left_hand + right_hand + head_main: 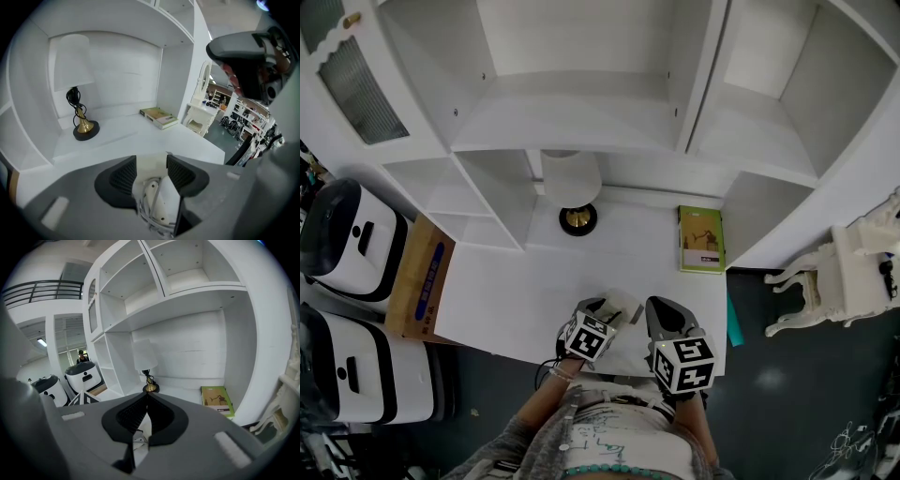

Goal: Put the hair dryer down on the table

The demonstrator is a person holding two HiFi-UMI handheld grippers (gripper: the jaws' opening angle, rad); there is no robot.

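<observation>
The left gripper [151, 162] was clamped on the hair dryer [161, 202], its ribbed pads [123, 176] pressing on the white body from both sides, with loops of cord bunched behind the pads. The grip across the narrow width probably served to carry the dryer level for setting down. It hung over the near edge of the table [511, 291], and I could not tell whether it touched the top. Its long axis ran along the jaws, away from the person. One end poked out ahead of the tips towards the lamp [79, 117], far ahead and to the left. Which end was the nozzle was unclear.

Just right of it, the right gripper [146, 399] had its tips together and held nothing, apparently idle. A book [217, 399] lay ahead to its right.
</observation>
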